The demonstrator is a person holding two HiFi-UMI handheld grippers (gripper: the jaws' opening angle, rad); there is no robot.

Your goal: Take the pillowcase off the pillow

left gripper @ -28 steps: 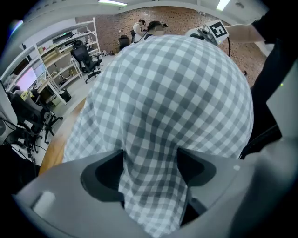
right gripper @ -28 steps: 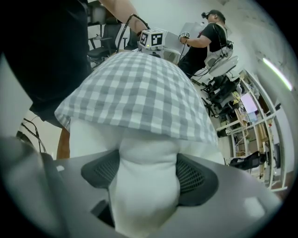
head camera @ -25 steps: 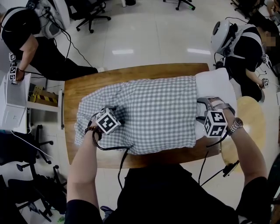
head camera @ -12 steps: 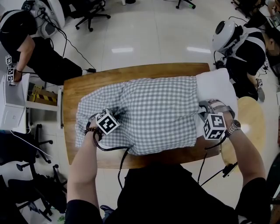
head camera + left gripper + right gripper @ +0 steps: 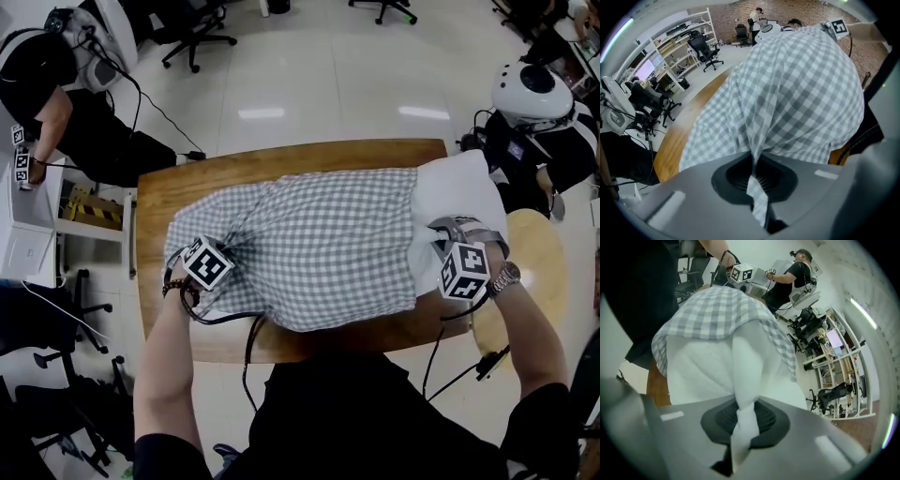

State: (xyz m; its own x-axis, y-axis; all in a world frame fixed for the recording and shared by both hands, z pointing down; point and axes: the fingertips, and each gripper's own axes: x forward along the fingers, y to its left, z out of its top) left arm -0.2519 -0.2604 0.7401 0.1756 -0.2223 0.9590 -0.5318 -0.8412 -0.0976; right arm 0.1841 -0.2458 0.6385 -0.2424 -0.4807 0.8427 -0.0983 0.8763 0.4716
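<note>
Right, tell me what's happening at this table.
A person is stripping a pillow on the wooden table. The left gripper is shut on a fold of the checked pillowcase; the right gripper, its fingers just closed, pinches the white pillow's bare end. Most of the pillow sits inside the case.

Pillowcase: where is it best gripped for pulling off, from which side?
The pillowcase at its closed end, from above: loose checked cloth pinches into a fold, as the left tongs hold it. The pillow shows at the opposite open end, pinched by the just-closed right tongs.
</note>
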